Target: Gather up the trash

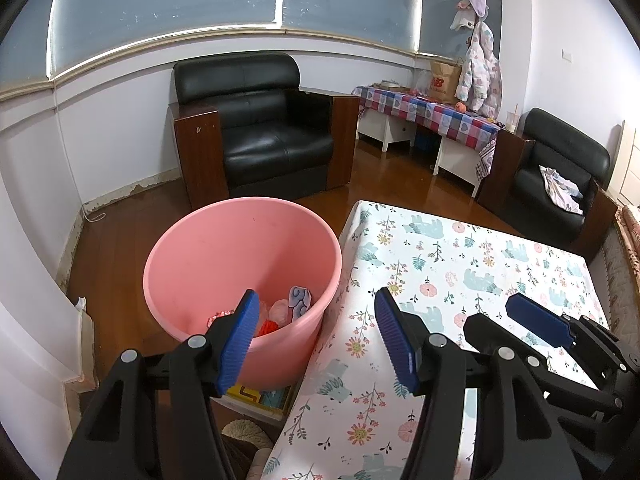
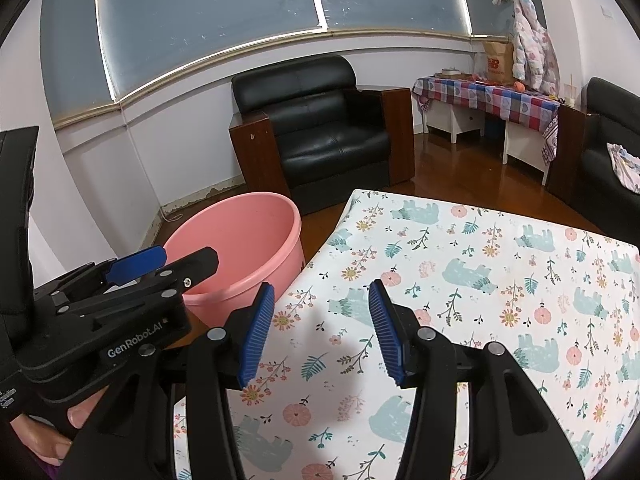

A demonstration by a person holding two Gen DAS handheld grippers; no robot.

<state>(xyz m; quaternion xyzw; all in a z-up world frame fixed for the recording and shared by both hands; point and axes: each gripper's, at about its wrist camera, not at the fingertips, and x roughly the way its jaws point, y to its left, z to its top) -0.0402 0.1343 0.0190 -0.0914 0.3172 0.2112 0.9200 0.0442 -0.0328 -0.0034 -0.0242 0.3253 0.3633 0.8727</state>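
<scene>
A pink bucket [image 1: 224,256] [image 2: 244,228] stands on the floor at the left edge of a table under a floral cloth [image 1: 460,264] [image 2: 480,280]. Several crumpled wrappers [image 1: 286,308], red, pink and blue-white, lie at its bottom. My left gripper [image 1: 316,294] is open and empty, one blue pad over the bucket and the other over the table's edge. It also shows at the left of the right wrist view as the left gripper [image 2: 190,256]. My right gripper [image 2: 321,286] hangs open and empty over the cloth, and appears in the left wrist view as the right gripper [image 1: 490,314].
A black armchair [image 1: 260,132] stands behind the bucket on the wooden floor. A second armchair [image 1: 560,176] and a low table with a checked cloth [image 1: 432,112] are at the back right. A colourful box [image 1: 260,398] lies beneath the bucket. A hand [image 2: 60,436] grips the left tool.
</scene>
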